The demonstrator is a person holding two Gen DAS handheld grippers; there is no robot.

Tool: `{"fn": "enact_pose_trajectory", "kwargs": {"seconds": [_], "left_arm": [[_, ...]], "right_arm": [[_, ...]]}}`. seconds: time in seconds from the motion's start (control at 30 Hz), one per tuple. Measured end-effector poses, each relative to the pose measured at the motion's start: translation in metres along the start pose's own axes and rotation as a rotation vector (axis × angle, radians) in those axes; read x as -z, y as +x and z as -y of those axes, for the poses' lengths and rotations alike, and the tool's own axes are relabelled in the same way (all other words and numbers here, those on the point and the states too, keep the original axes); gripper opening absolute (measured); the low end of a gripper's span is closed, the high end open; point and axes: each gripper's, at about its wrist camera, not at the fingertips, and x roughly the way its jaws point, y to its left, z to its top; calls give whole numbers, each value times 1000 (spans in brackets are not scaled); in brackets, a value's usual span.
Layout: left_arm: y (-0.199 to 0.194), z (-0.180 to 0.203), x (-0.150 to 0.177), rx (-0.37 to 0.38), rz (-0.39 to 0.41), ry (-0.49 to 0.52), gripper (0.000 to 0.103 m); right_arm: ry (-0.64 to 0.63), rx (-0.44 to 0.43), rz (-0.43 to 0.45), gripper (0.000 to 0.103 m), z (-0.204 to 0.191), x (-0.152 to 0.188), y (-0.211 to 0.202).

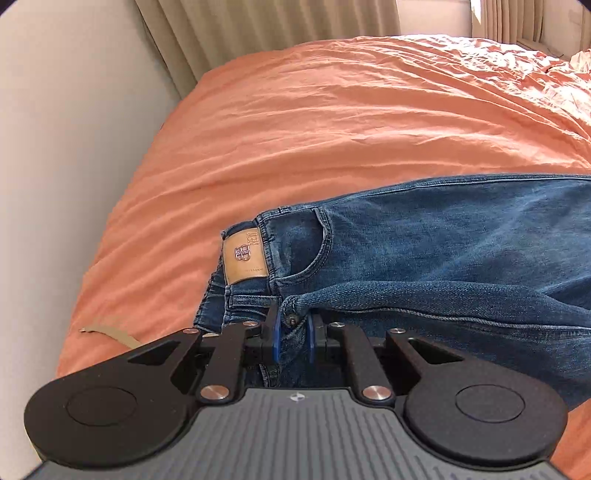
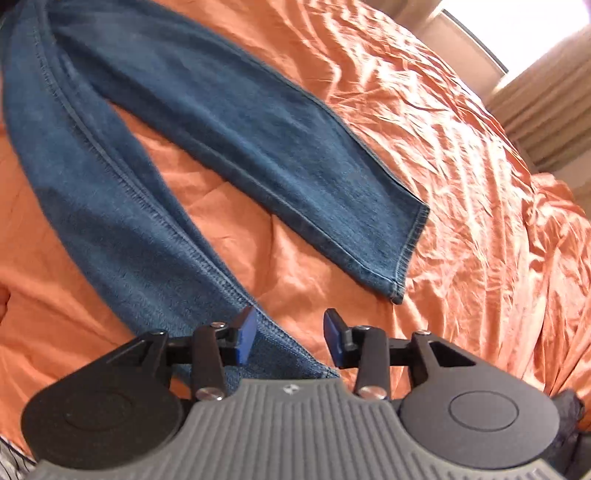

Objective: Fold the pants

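Blue jeans (image 1: 424, 251) lie on an orange bedsheet (image 1: 332, 110), with a tan leather waistband patch (image 1: 243, 256) facing up. My left gripper (image 1: 293, 326) has its blue pads closed on a bunched fold of the waistband by a metal rivet. In the right wrist view the two legs (image 2: 258, 140) spread apart on the sheet (image 2: 461, 166). The far leg's hem (image 2: 406, 254) lies flat. My right gripper (image 2: 290, 332) is open over the near leg's lower end (image 2: 155, 258), with the denim between its blue pads.
A pale wall (image 1: 55, 184) runs along the bed's left side. Beige curtains (image 1: 266, 29) hang behind the bed. A curtain and bright window (image 2: 546, 99) stand at the right. A tan strip (image 1: 110, 332) lies at the sheet's left edge.
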Motion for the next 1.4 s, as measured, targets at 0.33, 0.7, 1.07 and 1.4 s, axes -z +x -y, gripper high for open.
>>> {"fn": "enact_pose_trajectory", "kwargs": {"seconds": [0.33, 0.7, 1.07, 1.4], "left_arm": [[14, -1, 10, 2, -22, -27, 14], [3, -2, 19, -1, 7, -18, 15], [-72, -28, 63, -9, 191, -135, 14], [-121, -40, 27, -22, 339, -171, 14]], "right_arm": [[-220, -253, -195, 34, -8, -34, 63], [-222, -145, -119, 0, -45, -4, 14], [107, 274, 181, 0, -57, 37, -132], [228, 440, 222, 0, -28, -4, -162]]}}
